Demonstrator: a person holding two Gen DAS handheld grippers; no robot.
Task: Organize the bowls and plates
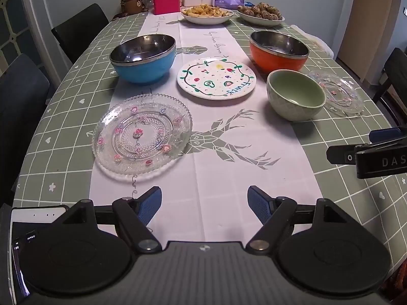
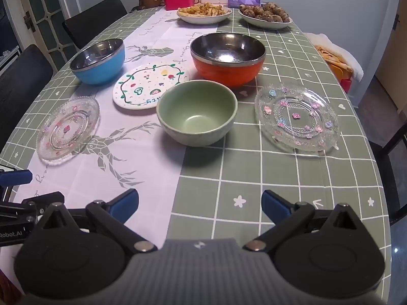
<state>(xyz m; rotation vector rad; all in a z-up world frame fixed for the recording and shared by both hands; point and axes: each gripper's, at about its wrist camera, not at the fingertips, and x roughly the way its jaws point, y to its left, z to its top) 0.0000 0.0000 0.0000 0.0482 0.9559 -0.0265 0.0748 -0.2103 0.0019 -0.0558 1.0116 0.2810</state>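
On the table stand a blue bowl (image 1: 143, 58) (image 2: 98, 61), an orange bowl (image 1: 278, 50) (image 2: 227, 57) and a green bowl (image 1: 295, 95) (image 2: 197, 111). A white fruit-painted plate (image 1: 216, 78) (image 2: 150, 85) lies between them. One glass plate (image 1: 142, 133) (image 2: 67, 129) lies near left, another (image 1: 337, 91) (image 2: 296, 119) at the right. My left gripper (image 1: 204, 204) is open and empty, near the front edge. My right gripper (image 2: 199, 204) is open and empty, in front of the green bowl; it also shows in the left wrist view (image 1: 368, 152).
Two white dishes of food (image 1: 207, 14) (image 1: 262, 14) stand at the far end, with a pink box (image 1: 166, 1), bottles, jars and a bear figure (image 1: 131, 0). Dark chairs (image 1: 78, 29) line the left side; another chair (image 2: 396, 152) stands at the right.
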